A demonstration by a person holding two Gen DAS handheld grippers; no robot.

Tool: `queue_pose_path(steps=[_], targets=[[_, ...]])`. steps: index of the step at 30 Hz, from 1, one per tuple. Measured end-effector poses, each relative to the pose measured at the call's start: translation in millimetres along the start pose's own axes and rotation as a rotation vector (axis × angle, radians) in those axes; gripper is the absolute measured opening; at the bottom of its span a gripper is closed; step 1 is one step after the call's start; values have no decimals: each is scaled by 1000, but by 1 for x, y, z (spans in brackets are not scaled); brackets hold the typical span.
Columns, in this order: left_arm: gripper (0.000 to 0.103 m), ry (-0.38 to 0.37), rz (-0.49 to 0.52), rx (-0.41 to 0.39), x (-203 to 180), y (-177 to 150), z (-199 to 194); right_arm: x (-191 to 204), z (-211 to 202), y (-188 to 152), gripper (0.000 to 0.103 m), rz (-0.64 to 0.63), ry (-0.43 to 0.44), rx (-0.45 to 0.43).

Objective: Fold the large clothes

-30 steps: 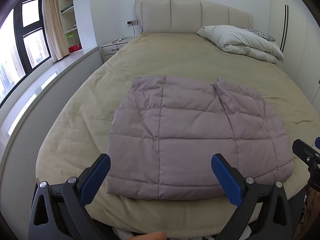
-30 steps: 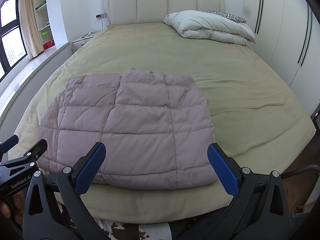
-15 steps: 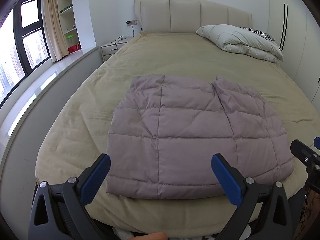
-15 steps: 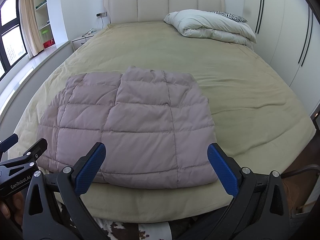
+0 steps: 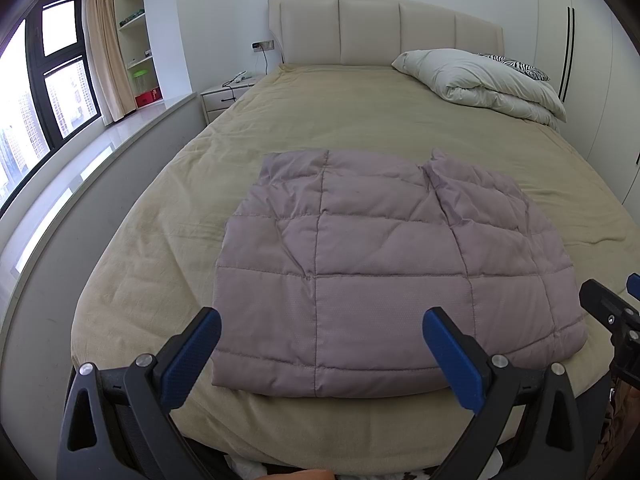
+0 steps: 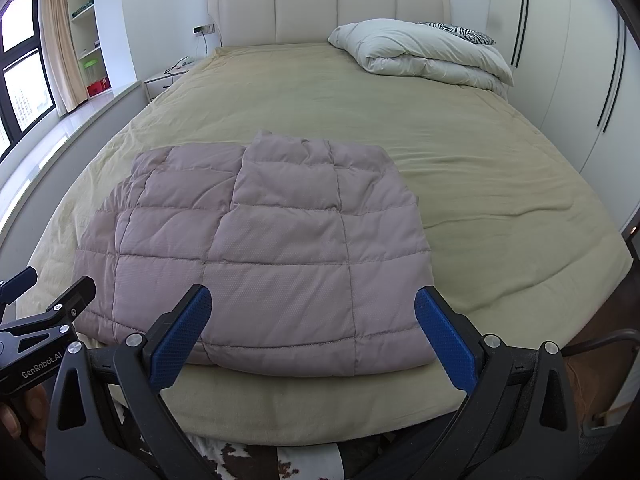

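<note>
Left hand-held gripper (image 5: pixel 320 346): jaws spread wide, empty, poised off the foot of the bed (image 5: pixel 360 120), clear of the garment. Right hand-held gripper (image 6: pixel 310 330): likewise wide and empty, just short of the near hem.

Risk, judged: puffy fill may spring a fold open once released; a shallow pinch could catch only the top layer and drag it askew; slick shell may slide on the bedspread, and the near edge sits close to the bed's foot, so a pull toward the person could tip it off.

Item: quilted down jacket (image 5: pixel 384 264), mauve-pink, stitched in large rectangular panels. Lies flat, already folded into a rough rectangle, at the foot end of the tan bedspread, one panel overlapping along the middle. Folded white duvet (image 5: pixel 480 80) well apart, by the headboard.
</note>
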State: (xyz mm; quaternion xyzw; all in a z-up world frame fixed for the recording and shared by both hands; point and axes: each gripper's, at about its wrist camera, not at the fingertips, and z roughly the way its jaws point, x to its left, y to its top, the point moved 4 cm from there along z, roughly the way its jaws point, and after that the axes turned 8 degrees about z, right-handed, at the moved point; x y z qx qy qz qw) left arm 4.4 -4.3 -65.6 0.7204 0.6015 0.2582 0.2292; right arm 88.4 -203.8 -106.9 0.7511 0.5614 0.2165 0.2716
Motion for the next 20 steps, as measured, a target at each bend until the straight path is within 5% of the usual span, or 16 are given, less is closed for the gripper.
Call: queue_pose_path(steps=[20], targets=[[103,-9,7,-27,0,-3,-2,-4,7,-5,103,0,8,15]])
